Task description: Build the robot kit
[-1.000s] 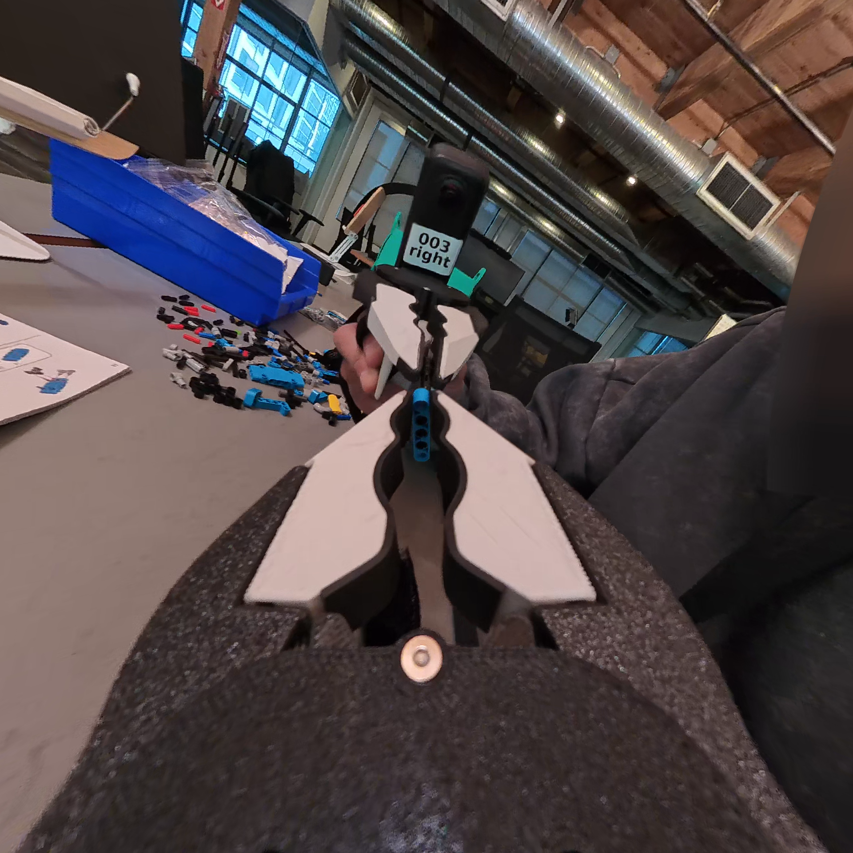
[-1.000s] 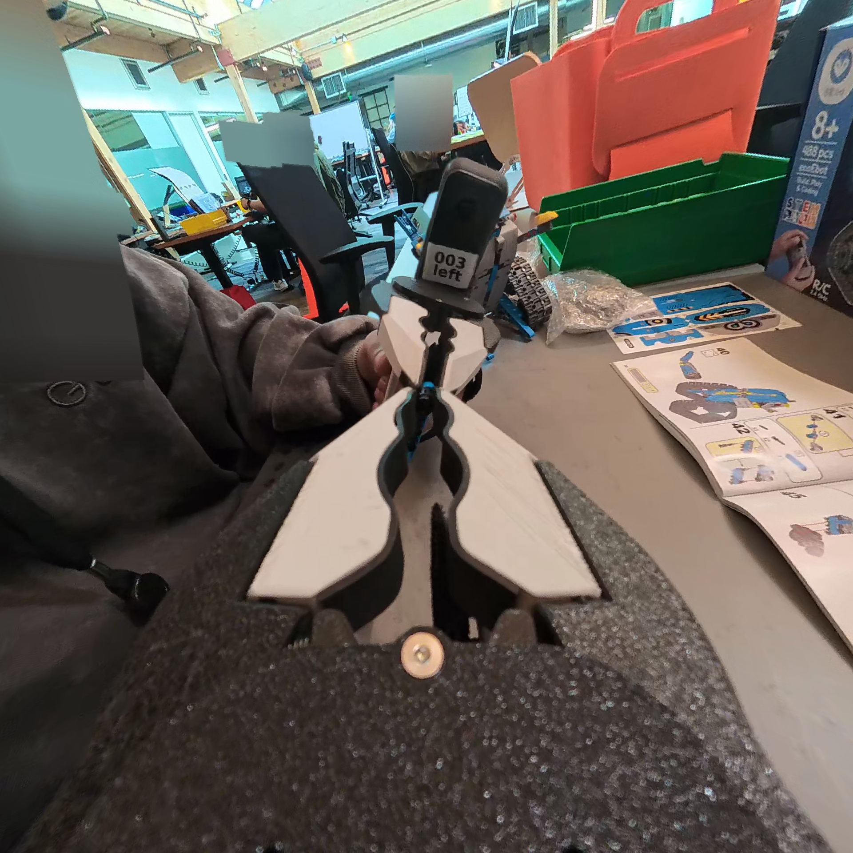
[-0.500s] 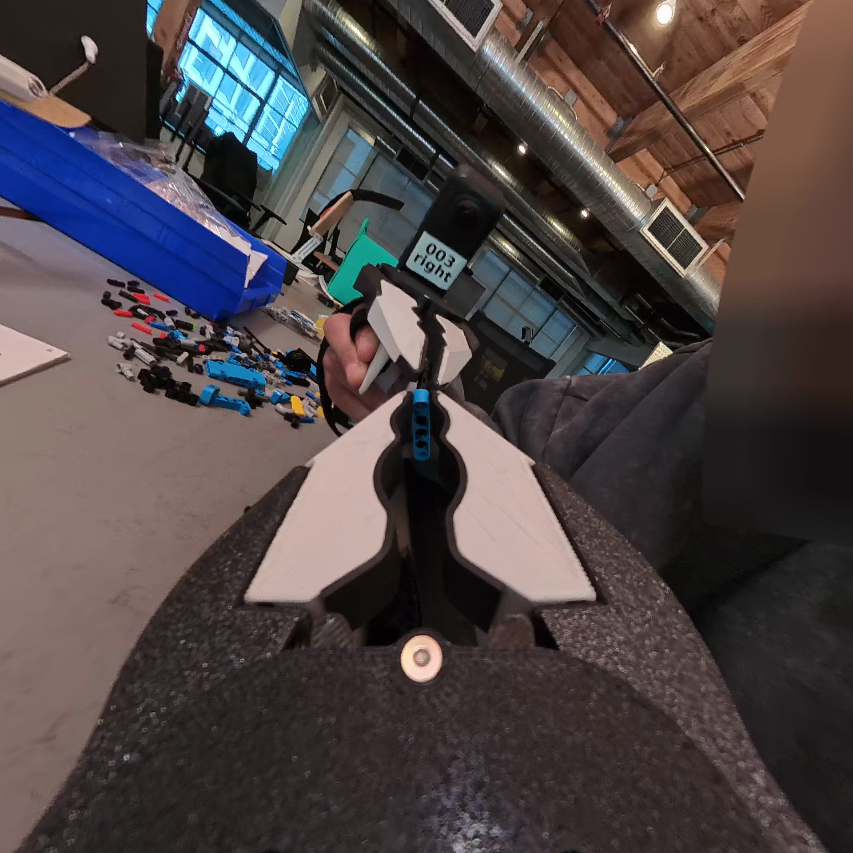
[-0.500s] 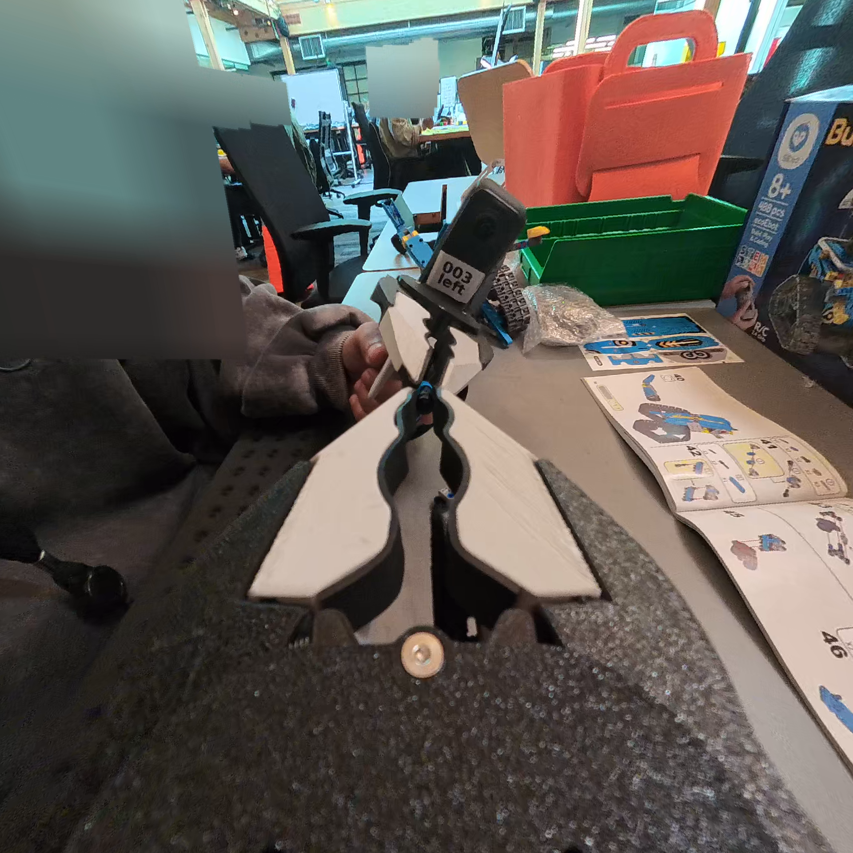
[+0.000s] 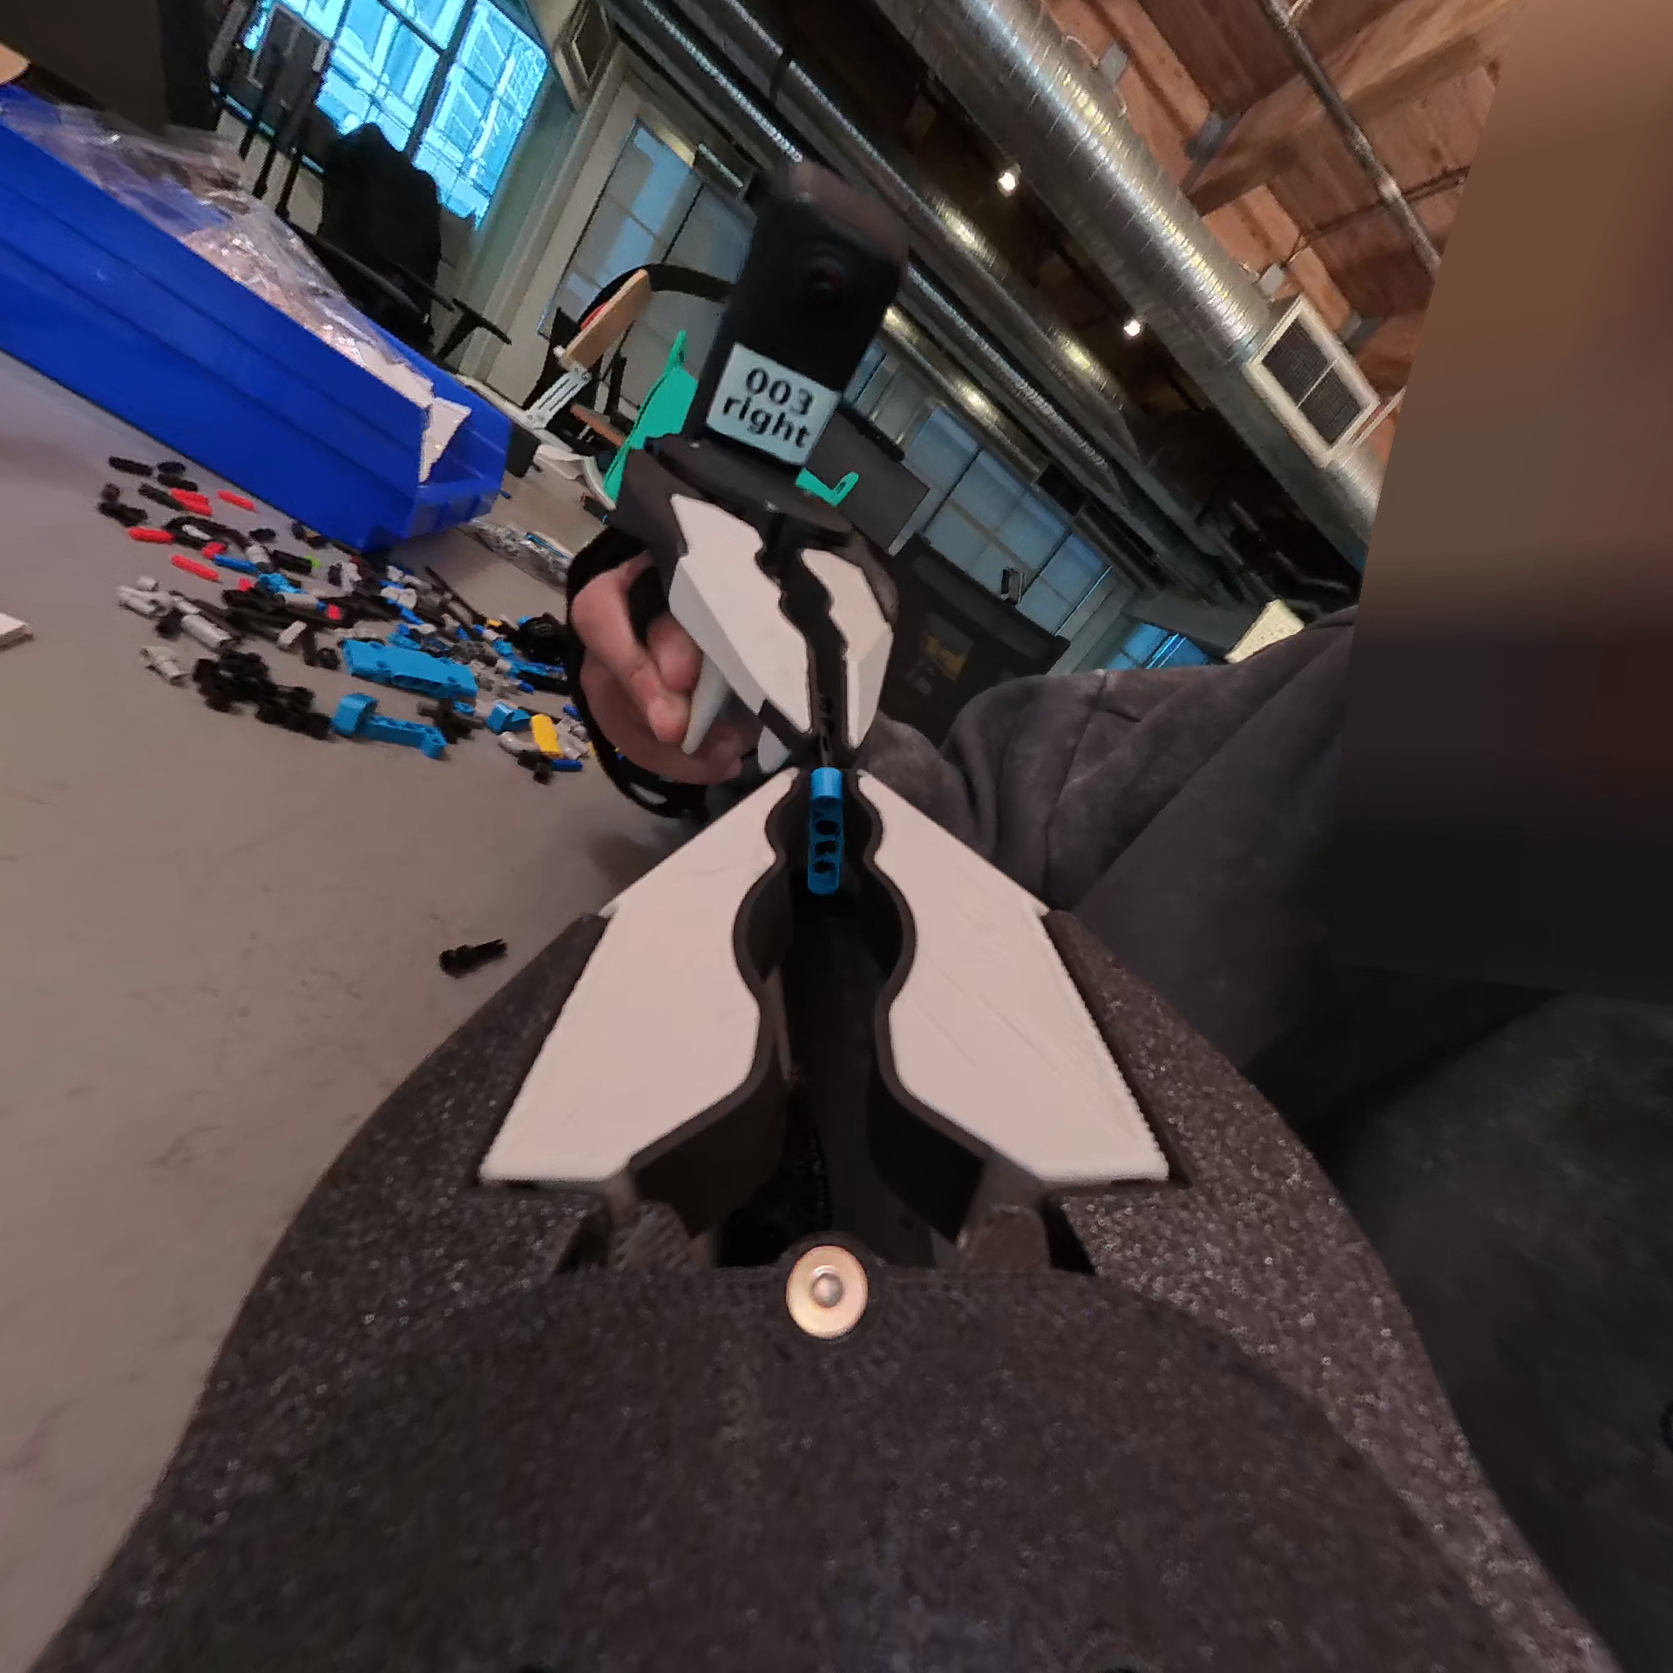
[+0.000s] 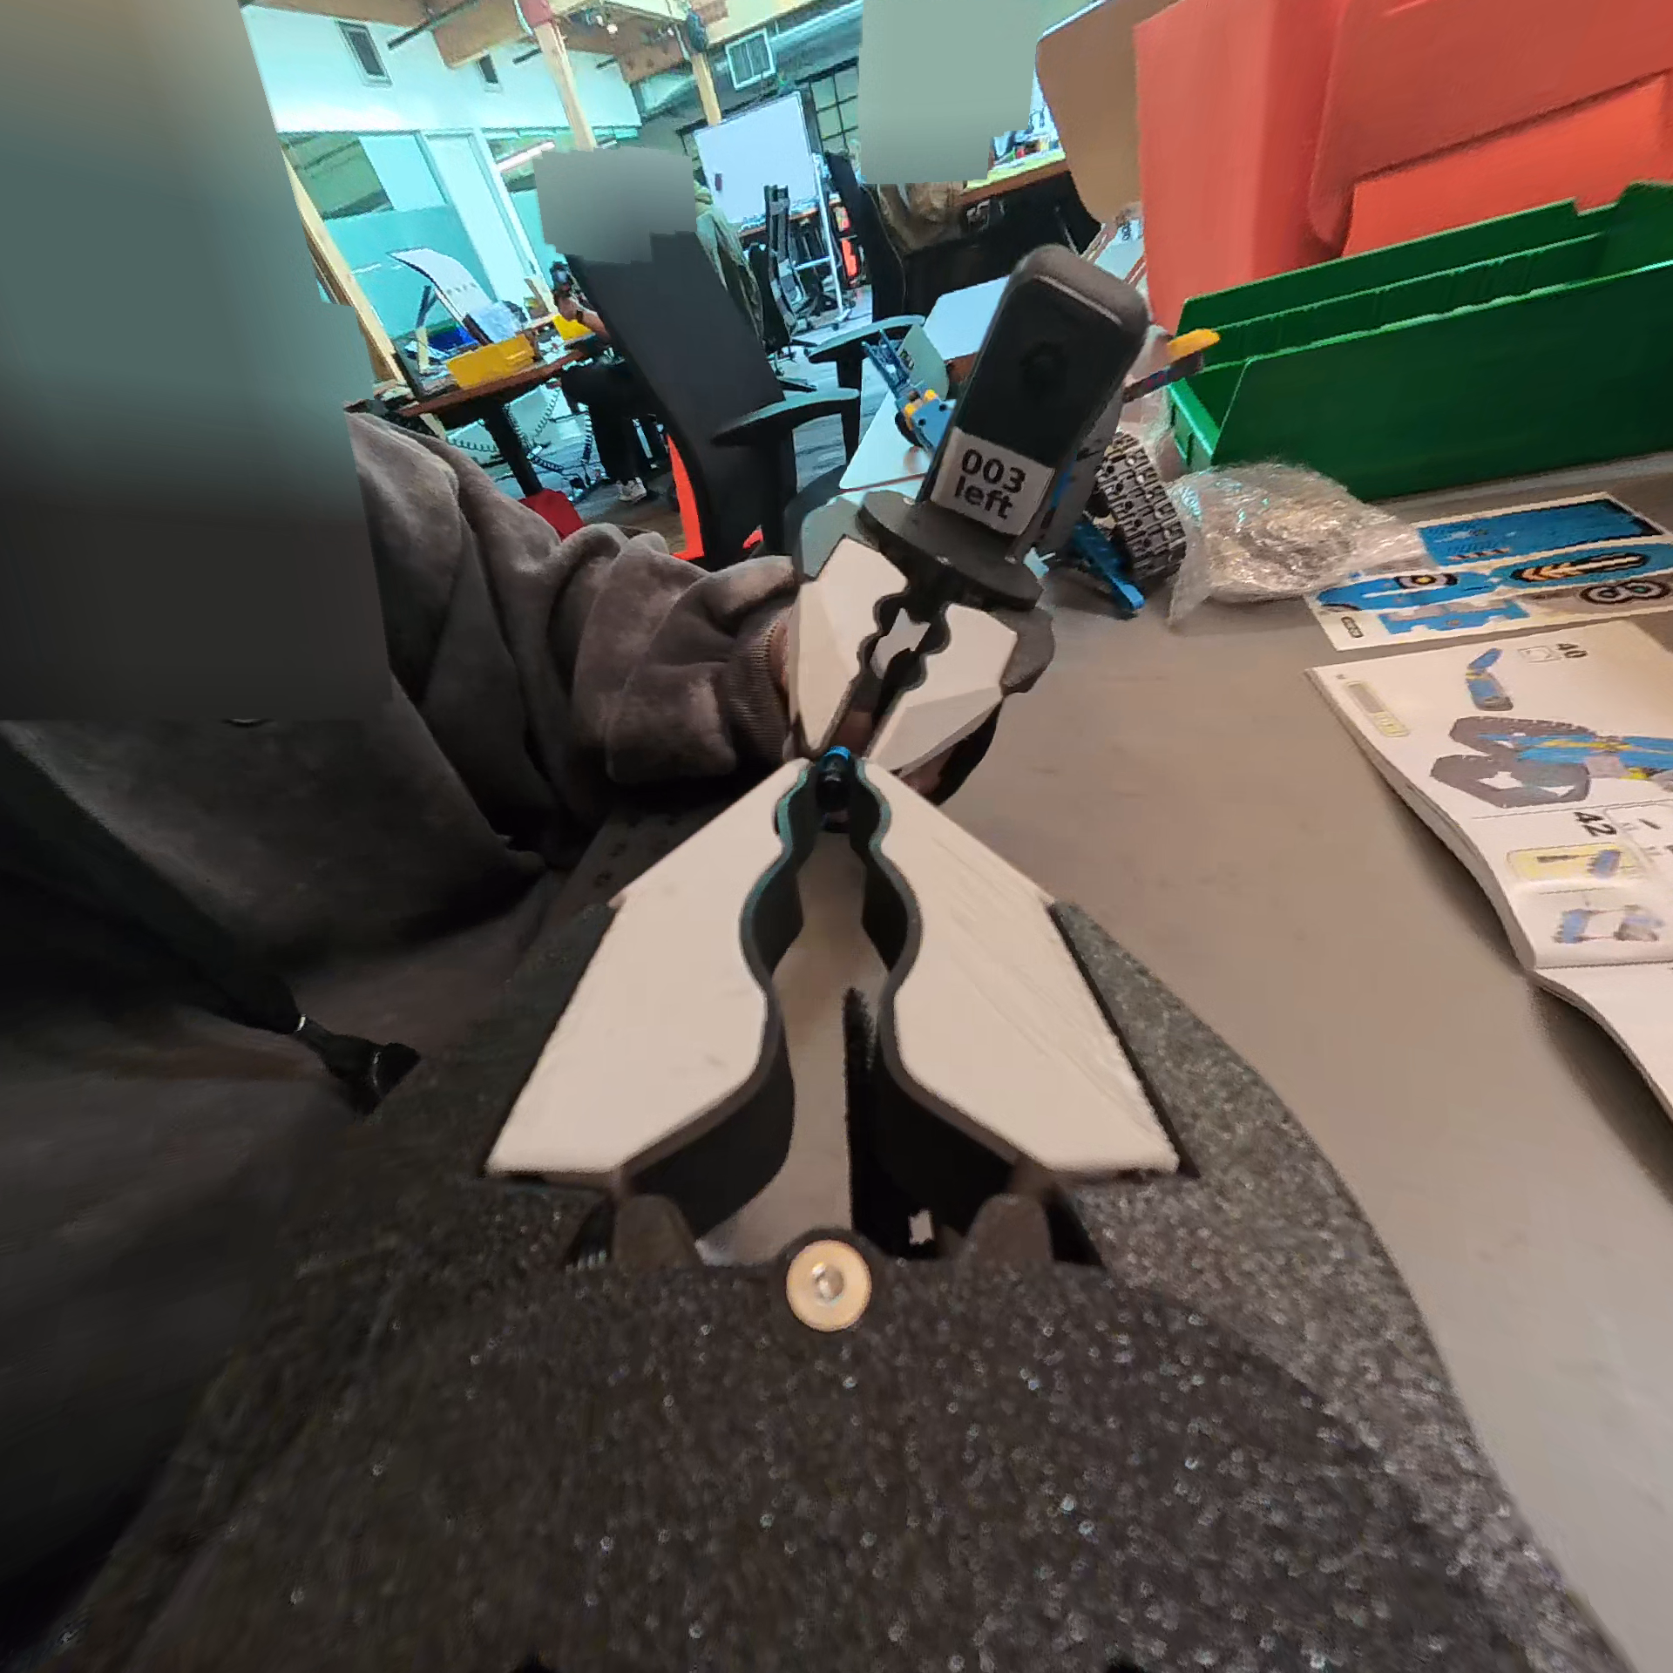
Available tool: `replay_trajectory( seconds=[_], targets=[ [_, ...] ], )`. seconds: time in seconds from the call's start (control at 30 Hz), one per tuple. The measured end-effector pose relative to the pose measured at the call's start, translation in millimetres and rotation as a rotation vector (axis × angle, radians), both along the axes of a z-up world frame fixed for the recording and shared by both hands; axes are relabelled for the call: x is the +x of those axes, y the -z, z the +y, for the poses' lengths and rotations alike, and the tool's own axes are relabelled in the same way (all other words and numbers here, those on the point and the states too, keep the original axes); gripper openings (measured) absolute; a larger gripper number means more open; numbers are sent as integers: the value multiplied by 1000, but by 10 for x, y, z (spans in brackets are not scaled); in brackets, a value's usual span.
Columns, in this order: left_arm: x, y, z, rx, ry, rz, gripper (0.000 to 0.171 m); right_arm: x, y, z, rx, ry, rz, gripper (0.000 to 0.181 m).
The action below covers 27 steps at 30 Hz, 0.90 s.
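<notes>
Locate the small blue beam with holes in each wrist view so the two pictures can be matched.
Left wrist view: the blue beam is just above centre, clamped upright between the left gripper tips.
Right wrist view: only its blue end shows, just above centre, between the tips of the far left gripper and the near right gripper.
Shared landmark: the grey table.

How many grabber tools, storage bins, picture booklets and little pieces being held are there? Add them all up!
Grippers: 2 (left gripper, right gripper)
Bins: 2 (blue bin, green bin)
Booklets: 1 (open booklet)
Held pieces: 2 (blue beam, black pin)
Total: 7
</notes>
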State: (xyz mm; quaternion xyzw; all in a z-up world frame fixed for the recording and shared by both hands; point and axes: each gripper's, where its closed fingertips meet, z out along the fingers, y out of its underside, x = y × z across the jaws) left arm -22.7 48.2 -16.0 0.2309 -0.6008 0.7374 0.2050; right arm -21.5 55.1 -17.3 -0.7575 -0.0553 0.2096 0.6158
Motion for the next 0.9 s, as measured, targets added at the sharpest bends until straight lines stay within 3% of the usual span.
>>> replay_trajectory(
  seconds=[0.27, 0.43, 0.53, 0.6, 0.7, 0.83, 0.9],
  targets=[
    [13, 134, -32, 79, -3, 1, 4, -1, 159, -28, -115, -2, -39, 5],
    [48, 138, -18, 70, -14, 17, 4, 25, 163, -17, -103, 19, -35, 5],
    [87, 200, -13, 109, -34, 19, 4, 62, 183, -2, -97, 75, -193, 5],
    [124, 351, -32, 215, -64, -11, 5, 105, 285, 5, -141, 103, -295, 4],
    [141, 491, -54, 306, -83, -38, 5, 119, 457, -2, -195, 74, -219, 4],
    [86, 511, -97, 325, -55, -69, 5, 90, 488, -53, -213, -9, -26, 5],
    [62, 662, -141, 444, -62, -152, 5, 50, 557, -105, -254, -65, 63, 5]
  ],
)
